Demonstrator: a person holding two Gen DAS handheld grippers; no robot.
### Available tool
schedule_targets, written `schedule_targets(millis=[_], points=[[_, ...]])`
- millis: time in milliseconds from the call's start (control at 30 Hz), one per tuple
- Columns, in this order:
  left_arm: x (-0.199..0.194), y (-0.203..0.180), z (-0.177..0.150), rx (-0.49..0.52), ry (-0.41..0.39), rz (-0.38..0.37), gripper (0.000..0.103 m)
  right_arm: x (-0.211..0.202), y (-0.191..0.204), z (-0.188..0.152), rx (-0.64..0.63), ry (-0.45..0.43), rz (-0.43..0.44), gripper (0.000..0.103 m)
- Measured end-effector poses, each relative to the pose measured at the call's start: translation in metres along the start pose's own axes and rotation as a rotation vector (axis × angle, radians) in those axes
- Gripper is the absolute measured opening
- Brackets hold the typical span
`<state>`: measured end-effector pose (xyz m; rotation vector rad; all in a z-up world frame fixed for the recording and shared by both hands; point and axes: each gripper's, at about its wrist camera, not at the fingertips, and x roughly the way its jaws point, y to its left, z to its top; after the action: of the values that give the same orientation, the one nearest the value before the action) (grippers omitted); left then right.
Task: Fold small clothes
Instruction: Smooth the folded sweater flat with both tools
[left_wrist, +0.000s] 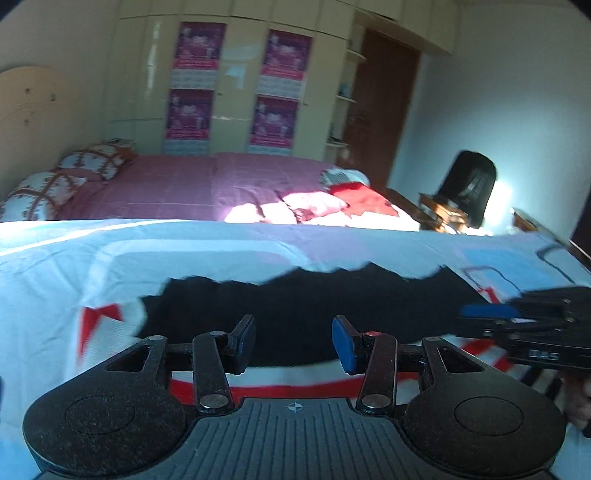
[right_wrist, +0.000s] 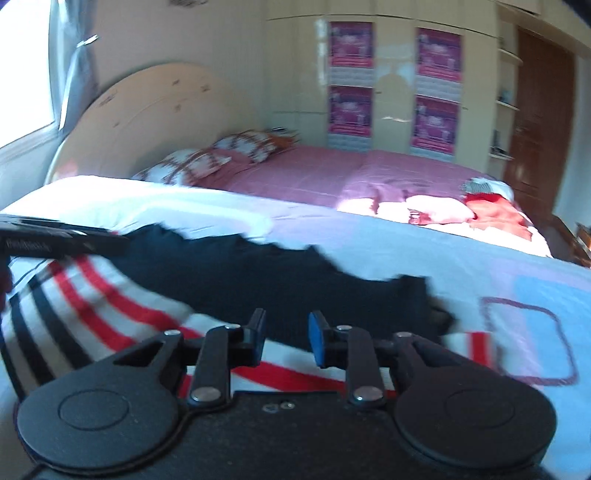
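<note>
While both views carry motion blur, the layout reads well enough: a black garment (left_wrist: 306, 306) lies spread in a long, ragged-edged band across a white cloth with red and black stripes (right_wrist: 92, 306), which itself rests on a pale sheet with light blue and purple-outlined patches (left_wrist: 517, 258). Left tongs (left_wrist: 293, 341) hover at the near edge of the black garment, jaws parted, blue pads clear of the fabric and nothing between them. Right tongs (right_wrist: 287, 339) likewise released, jaws apart with a narrower gap, set just over the near edge of the same garment where it meets the red stripes; nothing pinched. From the left wrist view the right tongs come in at the right border, low over the garment's right end, one blue pad showing; from the right wrist view the left tongs appear as a dark bar at the left border, by the garment's left end. Whether either pad grazes the cloth cannot be told through the blur. Beyond the working surface: a bed with pink cover (left_wrist: 192, 184), two patterned pillows (right_wrist: 218, 157) near a rounded pale headboard (right_wrist: 147, 110), and a small heap of red and white clothes (left_wrist: 343, 206) in a sunlit patch at the bed's far end. Cream wardrobe (left_wrist: 236, 85) along the back wall, four magenta posters (right_wrist: 351, 44) on its doors; brown door (right_wrist: 543, 110) to its right. Black chair back (left_wrist: 469, 188) visible from the left wrist view only.
</note>
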<state>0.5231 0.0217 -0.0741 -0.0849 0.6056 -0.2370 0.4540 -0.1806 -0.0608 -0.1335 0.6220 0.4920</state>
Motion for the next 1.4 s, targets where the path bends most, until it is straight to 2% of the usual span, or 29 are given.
schedule_targets(millis=[67, 167, 200, 233, 300, 367, 400, 433, 500, 533, 567, 600, 633, 733, 800, 900, 1000, 1100, 1133, 1233, 1400], points=[[0.007, -0.024, -0.005, 0.066, 0.014, -0.013, 0.045, 0.012, 0.018, 0.002, -0.036, 0.003, 0.015, 0.031], [0.026, -0.030, -0.009, 0.087, 0.083, -0.004, 0.045, 0.030, 0.027, 0.001, -0.061, 0.037, 0.009, 0.031], [0.031, -0.026, -0.010, 0.083, 0.097, -0.003, 0.047, 0.032, 0.027, -0.001, -0.074, 0.038, -0.002, 0.031], [0.029, -0.021, -0.010, 0.064, 0.090, -0.009, 0.055, 0.031, 0.025, -0.003, -0.078, 0.037, -0.010, 0.031], [0.021, -0.007, -0.010, 0.051, 0.080, 0.045, 0.055, 0.025, 0.013, -0.006, -0.066, 0.029, -0.051, 0.036], [0.013, 0.014, -0.015, 0.078, 0.079, 0.151, 0.055, 0.016, -0.009, -0.013, -0.042, 0.027, -0.112, 0.037], [0.008, 0.031, -0.020, 0.069, 0.071, 0.169, 0.055, 0.013, -0.021, -0.017, -0.032, 0.039, -0.161, 0.037], [-0.001, 0.047, -0.024, 0.041, 0.053, 0.150, 0.055, 0.009, -0.040, -0.024, -0.004, 0.049, -0.194, 0.036], [-0.013, 0.066, -0.026, 0.037, 0.050, 0.198, 0.054, -0.002, -0.073, -0.035, 0.067, 0.049, -0.220, 0.032], [-0.016, 0.073, -0.026, 0.040, 0.050, 0.238, 0.054, -0.007, -0.081, -0.038, 0.071, 0.044, -0.232, 0.035], [-0.019, 0.076, -0.025, 0.033, 0.049, 0.265, 0.054, -0.008, -0.087, -0.042, 0.074, 0.051, -0.275, 0.037], [-0.018, 0.079, -0.026, 0.022, 0.064, 0.302, 0.062, -0.010, -0.091, -0.043, 0.092, 0.046, -0.261, 0.036], [-0.018, 0.083, -0.027, -0.001, 0.066, 0.297, 0.067, -0.009, -0.092, -0.043, 0.108, 0.049, -0.254, 0.036], [-0.029, 0.085, -0.025, -0.058, 0.058, 0.318, 0.068, -0.016, -0.079, -0.034, 0.118, 0.037, -0.283, 0.035], [-0.050, 0.070, -0.024, -0.049, -0.005, 0.282, 0.068, -0.037, -0.062, -0.028, 0.139, -0.036, -0.234, 0.036], [-0.068, 0.032, -0.029, 0.003, -0.036, 0.180, 0.068, -0.047, -0.022, -0.025, 0.094, -0.043, -0.101, 0.036], [-0.067, -0.005, -0.035, 0.035, -0.016, 0.104, 0.068, -0.040, 0.028, -0.026, 0.030, -0.015, 0.017, 0.037], [-0.056, -0.027, -0.044, 0.076, 0.047, 0.089, 0.068, -0.031, 0.064, -0.030, -0.043, 0.021, 0.059, 0.041], [-0.052, -0.030, -0.050, 0.080, 0.082, 0.086, 0.068, -0.027, 0.070, -0.033, -0.057, 0.043, 0.052, 0.041], [-0.060, -0.023, -0.061, 0.068, 0.068, 0.087, 0.068, -0.025, 0.076, -0.043, -0.104, 0.056, 0.008, 0.041], [-0.082, 0.024, -0.068, 0.002, 0.058, 0.157, 0.073, -0.046, 0.025, -0.058, -0.013, 0.077, -0.149, 0.040]])
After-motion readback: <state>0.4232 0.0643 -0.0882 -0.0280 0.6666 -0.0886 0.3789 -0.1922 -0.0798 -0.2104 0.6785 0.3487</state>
